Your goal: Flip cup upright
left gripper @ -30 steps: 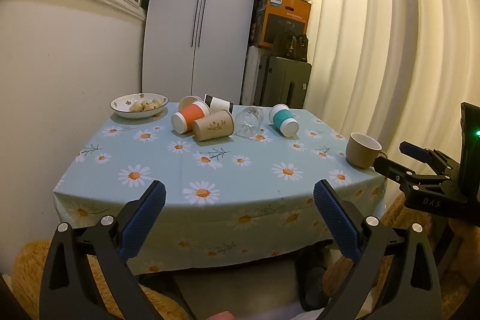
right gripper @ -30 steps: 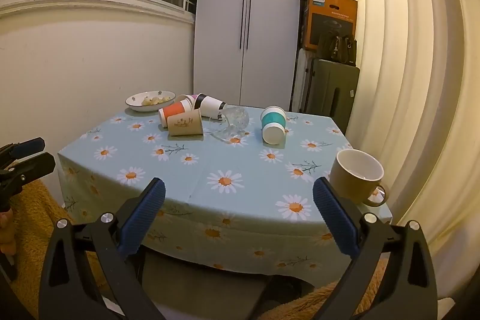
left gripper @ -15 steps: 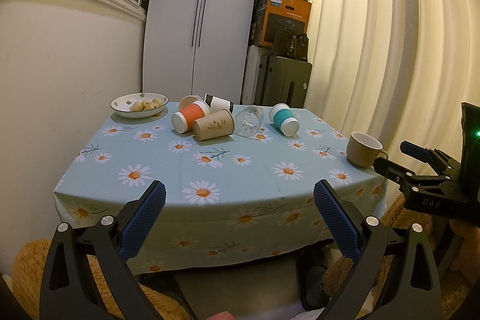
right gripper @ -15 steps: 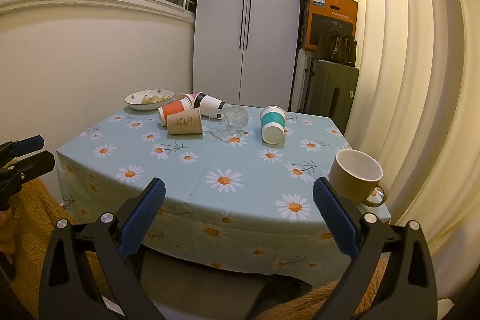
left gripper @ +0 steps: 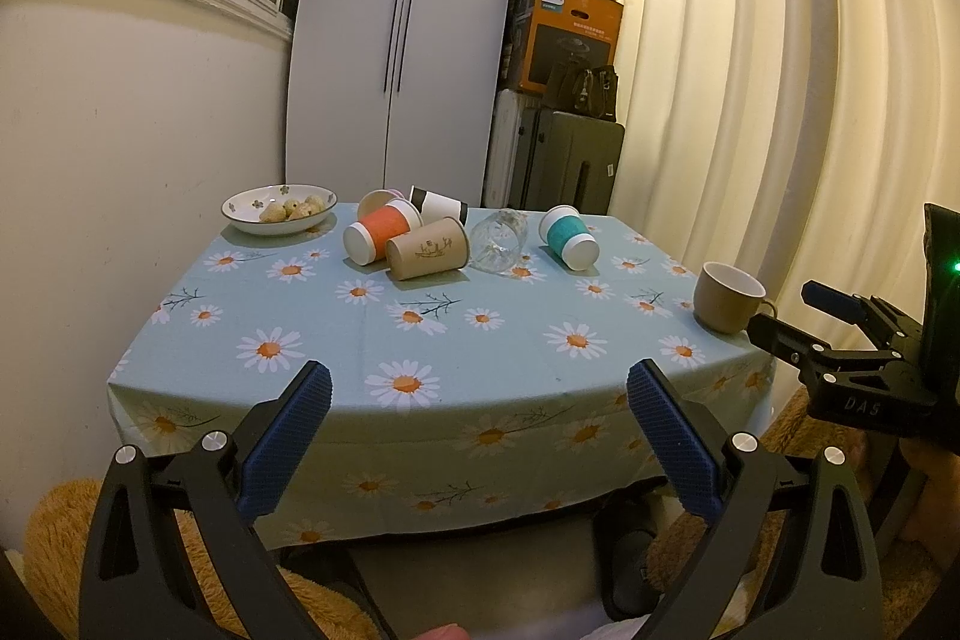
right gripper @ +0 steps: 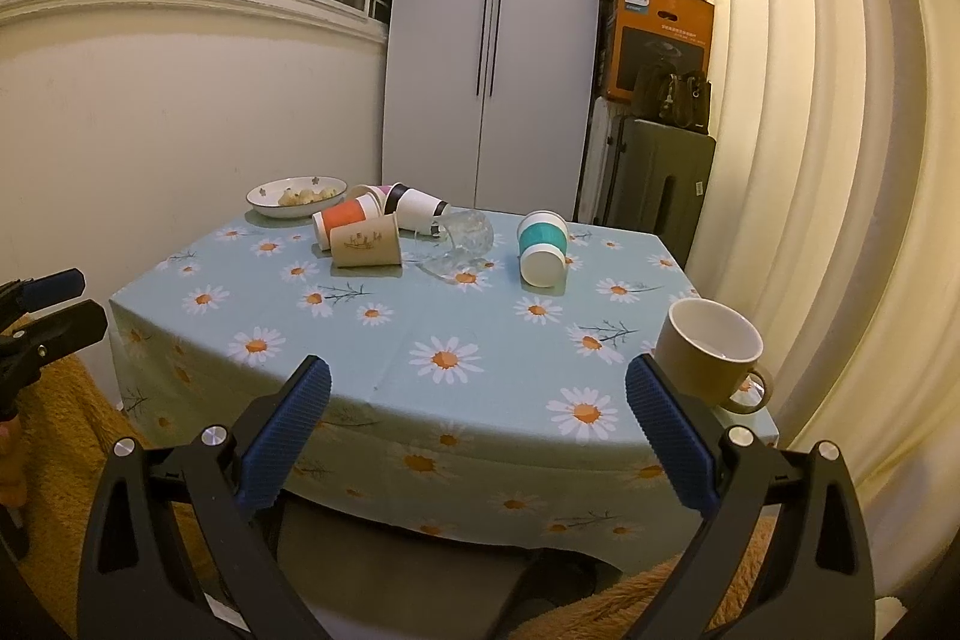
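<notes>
Both sets of fingers gape wide, empty. Right gripper point(right gripper: 477, 421) should reach ahead to the toppled teal-banded white paper cup point(right gripper: 542, 248), pinching its sides squarely.

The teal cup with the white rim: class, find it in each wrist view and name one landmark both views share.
Left wrist view: the teal cup lies on its side right of centre, far side of the table, right of the clear glass.
Right wrist view: the teal cup is just right of centre, right of the glass.
Shared landmark: the brown mug near the table's right edge.
</notes>
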`<state>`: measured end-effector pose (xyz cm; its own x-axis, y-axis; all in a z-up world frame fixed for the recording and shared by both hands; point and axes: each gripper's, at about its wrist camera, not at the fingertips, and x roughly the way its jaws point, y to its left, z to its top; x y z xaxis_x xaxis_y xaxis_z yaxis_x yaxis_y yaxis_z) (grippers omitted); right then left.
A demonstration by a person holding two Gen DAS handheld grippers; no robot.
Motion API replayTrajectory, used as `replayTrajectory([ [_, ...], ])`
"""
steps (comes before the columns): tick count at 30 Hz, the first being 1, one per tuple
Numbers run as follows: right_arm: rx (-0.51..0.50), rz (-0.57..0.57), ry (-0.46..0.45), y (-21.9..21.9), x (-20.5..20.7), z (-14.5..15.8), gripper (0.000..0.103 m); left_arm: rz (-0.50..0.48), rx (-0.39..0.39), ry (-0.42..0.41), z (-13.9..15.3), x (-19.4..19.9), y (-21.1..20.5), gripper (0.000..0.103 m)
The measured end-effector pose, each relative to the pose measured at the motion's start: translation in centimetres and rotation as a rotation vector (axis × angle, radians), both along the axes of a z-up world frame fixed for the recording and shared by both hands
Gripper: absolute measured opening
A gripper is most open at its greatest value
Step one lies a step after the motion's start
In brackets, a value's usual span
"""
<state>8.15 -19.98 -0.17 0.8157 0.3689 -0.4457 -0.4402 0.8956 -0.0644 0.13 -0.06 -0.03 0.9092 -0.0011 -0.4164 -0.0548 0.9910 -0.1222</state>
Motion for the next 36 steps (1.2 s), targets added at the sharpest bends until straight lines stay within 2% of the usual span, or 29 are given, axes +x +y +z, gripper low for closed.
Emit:
replayTrajectory([
  [36,-0.007,-0.001,0.008,-0.09,0.01,-0.21,0.098,0.000,0.001,0.002,0.00,0.01,-0.01,0.096],
])
